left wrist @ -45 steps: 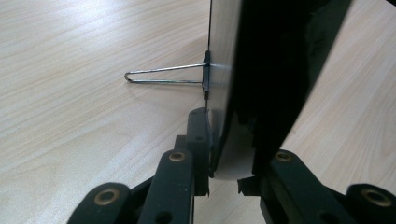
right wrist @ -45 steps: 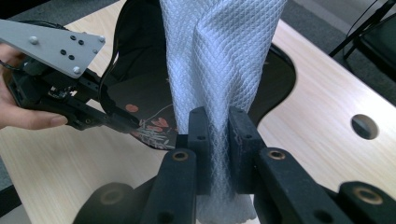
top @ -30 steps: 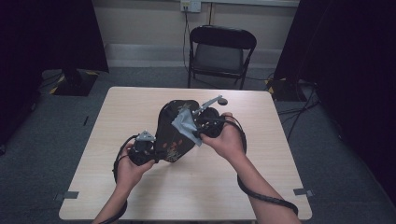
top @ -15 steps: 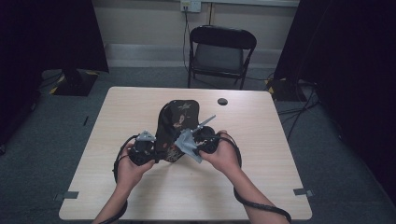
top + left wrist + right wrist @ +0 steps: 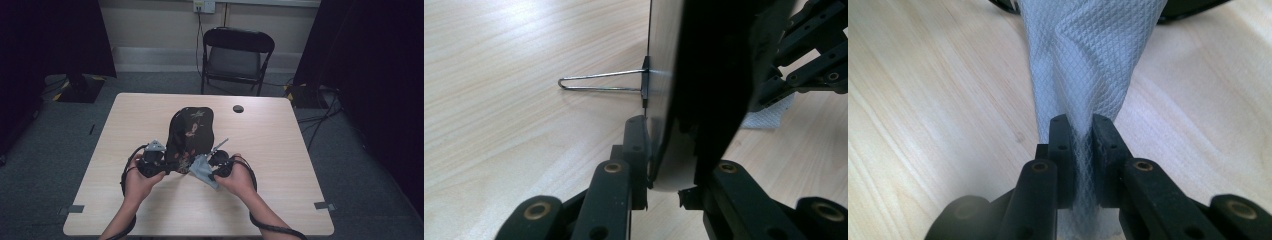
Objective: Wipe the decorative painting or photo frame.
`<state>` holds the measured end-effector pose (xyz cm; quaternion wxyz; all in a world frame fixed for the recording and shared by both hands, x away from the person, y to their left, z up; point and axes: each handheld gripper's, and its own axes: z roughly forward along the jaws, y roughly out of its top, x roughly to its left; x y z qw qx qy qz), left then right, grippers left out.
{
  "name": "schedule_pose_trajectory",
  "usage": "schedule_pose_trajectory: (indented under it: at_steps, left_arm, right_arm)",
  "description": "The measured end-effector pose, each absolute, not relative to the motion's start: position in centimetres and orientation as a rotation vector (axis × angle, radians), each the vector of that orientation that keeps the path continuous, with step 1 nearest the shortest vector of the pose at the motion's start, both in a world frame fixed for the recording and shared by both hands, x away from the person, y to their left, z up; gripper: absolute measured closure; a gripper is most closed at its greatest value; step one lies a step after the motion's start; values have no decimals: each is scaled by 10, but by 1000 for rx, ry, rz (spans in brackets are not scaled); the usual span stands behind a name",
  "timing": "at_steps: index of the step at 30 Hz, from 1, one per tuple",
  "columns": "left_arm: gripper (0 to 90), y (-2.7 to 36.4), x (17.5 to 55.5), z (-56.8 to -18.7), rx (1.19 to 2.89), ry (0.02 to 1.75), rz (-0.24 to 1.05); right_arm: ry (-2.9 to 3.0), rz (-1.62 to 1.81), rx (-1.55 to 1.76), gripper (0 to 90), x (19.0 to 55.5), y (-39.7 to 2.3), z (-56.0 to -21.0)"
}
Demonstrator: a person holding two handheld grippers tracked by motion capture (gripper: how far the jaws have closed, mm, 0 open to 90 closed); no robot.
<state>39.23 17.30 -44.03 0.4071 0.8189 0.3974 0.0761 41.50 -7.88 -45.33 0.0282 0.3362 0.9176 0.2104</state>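
A dark oval panel (image 5: 190, 131) with a flower pattern stands tilted on the table, with a thin wire stand (image 5: 599, 82) on its back. My left gripper (image 5: 166, 167) is shut on the panel's lower edge (image 5: 672, 165); the left gripper view shows my left gripper (image 5: 671, 186) with its jaws on both faces. My right gripper (image 5: 206, 166) is low at the panel's lower right, shut on a pale textured cloth (image 5: 202, 170). The right gripper view has my right gripper (image 5: 1080, 150) pinching that cloth (image 5: 1088, 55), which hangs toward the panel's dark rim (image 5: 1193, 6).
The wooden table (image 5: 280, 150) has bare room on both sides and in front of my hands. A small black round thing (image 5: 238, 108) lies at the back right of it. A black folding chair (image 5: 237, 54) stands beyond the far edge.
My right gripper has come down with the cloth from the panel's upper part to its lower right edge near the tabletop. The left gripper and the panel have stayed put.
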Motion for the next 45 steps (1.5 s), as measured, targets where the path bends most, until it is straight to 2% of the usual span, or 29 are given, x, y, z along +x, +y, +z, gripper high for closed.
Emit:
schedule_pose_trajectory:
  at_steps: [5, 10, 12, 21, 27, 31, 36, 45]
  left_arm:
    - [724, 176, 391, -439, 2067, 1027, 179]
    - [748, 179, 386, -437, 2064, 1043, 180]
    - [776, 179, 384, -435, 2069, 1046, 184]
    - [782, 179, 385, -434, 2074, 1060, 168]
    - [784, 176, 388, -433, 2077, 1057, 174]
    - [784, 175, 389, -434, 2076, 1054, 172]
    - [784, 175, 389, -434, 2075, 1051, 172]
    - [784, 175, 389, -434, 2085, 1038, 168]
  right_arm:
    - [2822, 661, 1042, 816, 415, -83, -449]
    - [2782, 699, 1038, 816, 414, -92, -428]
    - [2762, 713, 1026, 816, 413, -96, -416]
    - [2657, 792, 947, 817, 411, -106, -346]
    - [2583, 829, 895, 817, 412, -102, -297]
    - [2550, 878, 866, 817, 413, -95, -277]
    - [2539, 922, 859, 817, 417, -82, -272]
    - [2614, 892, 858, 817, 422, -61, -308]
